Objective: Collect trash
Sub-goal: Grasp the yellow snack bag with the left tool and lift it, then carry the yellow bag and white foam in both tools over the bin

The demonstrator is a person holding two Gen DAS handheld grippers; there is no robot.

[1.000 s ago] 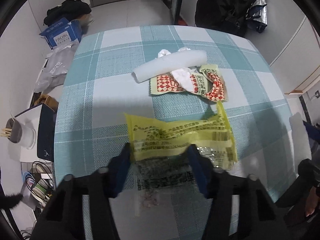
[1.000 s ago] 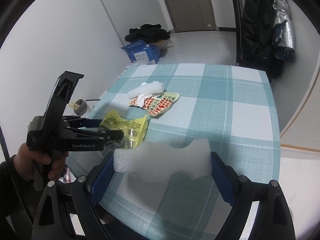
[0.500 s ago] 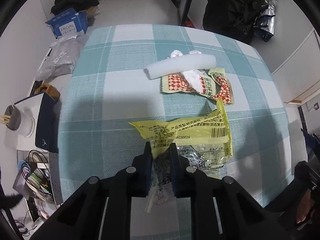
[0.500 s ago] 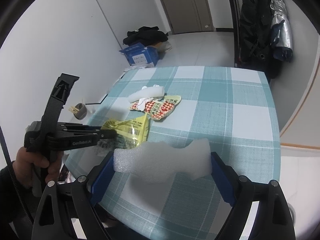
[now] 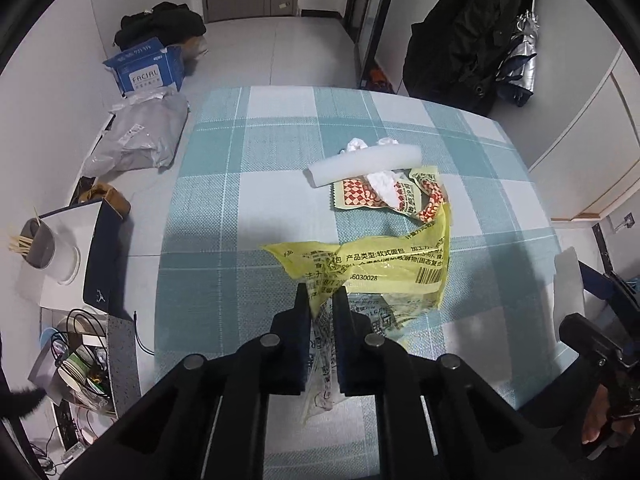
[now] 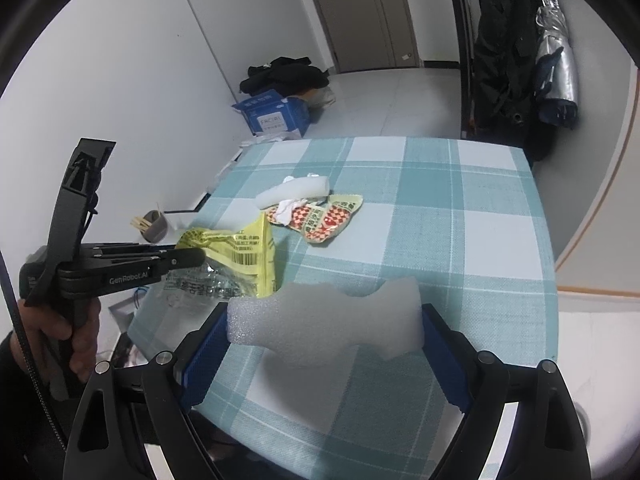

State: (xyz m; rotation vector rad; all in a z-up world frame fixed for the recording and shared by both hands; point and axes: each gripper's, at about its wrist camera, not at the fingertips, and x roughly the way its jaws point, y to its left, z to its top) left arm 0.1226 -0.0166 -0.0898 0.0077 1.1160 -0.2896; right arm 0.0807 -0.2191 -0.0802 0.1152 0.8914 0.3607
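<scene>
Left tool (image 5: 321, 300) pinching crinkled yellow wrapper (image 5: 376, 268), right tool (image 6: 324, 344) gripping white foam piece (image 6: 324, 316)

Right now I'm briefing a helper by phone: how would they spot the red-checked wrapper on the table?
Start at the teal-and-white checked tablecloth and find the litter heap near its middle. There a white foam roll lies across crumpled tissue, and the red-checked wrapper lies flat just below them. Its red-and-white diamond pattern sets it apart from the plain yellow bag pinched in the left tongs.
</scene>
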